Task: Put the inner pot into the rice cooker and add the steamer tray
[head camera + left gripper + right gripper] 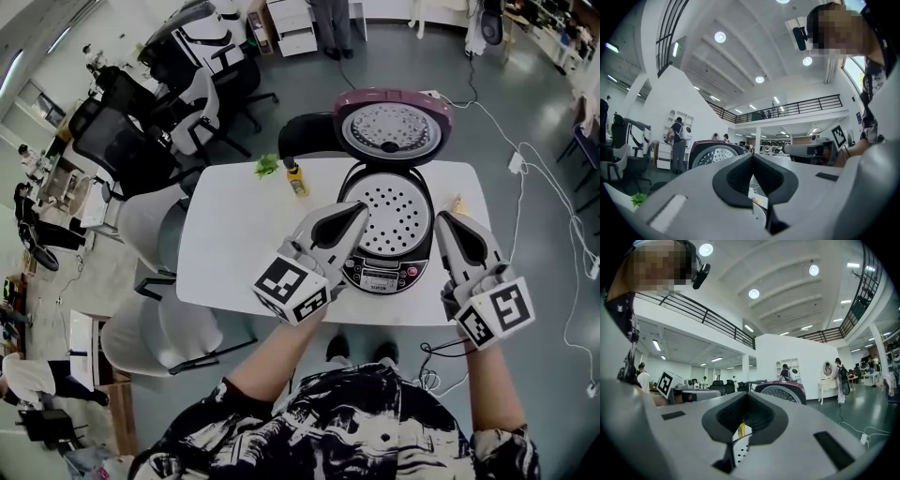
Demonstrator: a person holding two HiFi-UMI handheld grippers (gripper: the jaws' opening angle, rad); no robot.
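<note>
Silver-white and full of holes, the steamer tray (394, 217) already lies flat in the mouth of the rice cooker (420, 258), filling it almost edge to edge. The inner pot cannot be seen, since the tray covers everything below it; because the tray rests level at the rim, the pot is probably seated underneath. By that reading both steps of the task are done, and the only thing possibly left is to lower the lid (392, 127), which stands open at 12 o'clock of the cooker body with its dimpled inner plate facing up. The task sentence does not ask for that.

Neither pair of tongs holds anything. The left tongs (359, 210) are at 9 o'clock of the tray, tips just over its edge, jaws closed on each other with nothing between them. The right tongs (442, 219) are at 3 o'clock, just outside the cooker's wall, and also closed and empty. Both point roughly level, away from the person toward 12 o'clock, leaning slightly inward so that they flank the cooker. The forearms reach in from 6 o'clock, one on each side of the control panel (379, 277).

The cooker sits on the right half of the white table (234, 244). At 10 o'clock of it stands a small yellow bottle (296, 178), with a green sprig (267, 166) just beyond.
</note>
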